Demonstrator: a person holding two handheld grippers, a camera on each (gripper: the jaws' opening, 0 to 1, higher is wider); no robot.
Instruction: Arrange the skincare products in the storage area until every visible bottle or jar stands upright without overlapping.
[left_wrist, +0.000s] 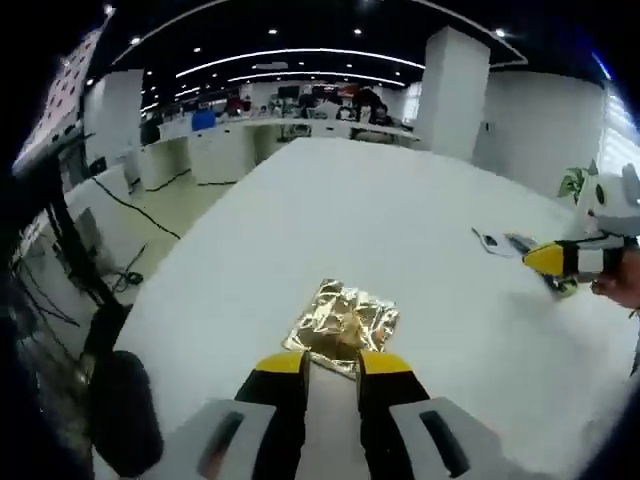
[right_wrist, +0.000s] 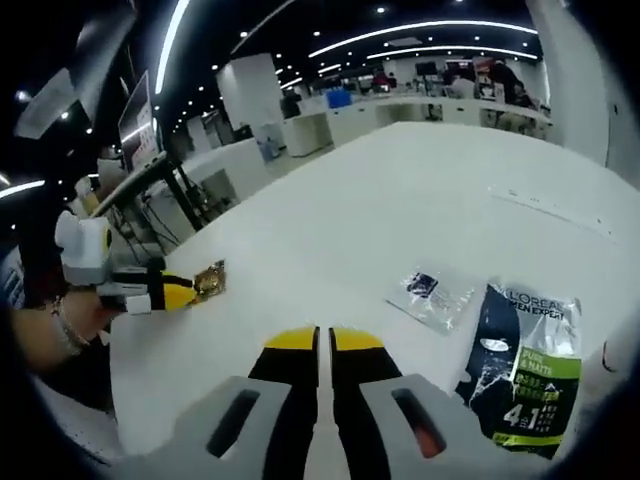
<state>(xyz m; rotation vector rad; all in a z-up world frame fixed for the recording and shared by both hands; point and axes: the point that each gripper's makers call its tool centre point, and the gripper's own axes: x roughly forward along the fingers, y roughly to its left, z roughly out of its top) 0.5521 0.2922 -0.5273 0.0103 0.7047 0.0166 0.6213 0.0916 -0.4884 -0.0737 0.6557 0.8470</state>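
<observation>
A long white table (left_wrist: 400, 230) ran toward open-plan office desks. In the left gripper view, the left gripper (left_wrist: 331, 362) stood slightly parted, its tips touching the near edge of a crinkled gold foil sachet (left_wrist: 343, 325). The right gripper view showed the right gripper (right_wrist: 324, 340) nearly closed, holding nothing, with a clear sachet (right_wrist: 433, 294) and a dark L'Oréal pouch (right_wrist: 524, 365) beyond, bare tabletop around them.

the dark sachet (right_wrist: 522, 368) reads "l'oreal men expert", "pure & matte" and a large "4 in 1".
</observation>
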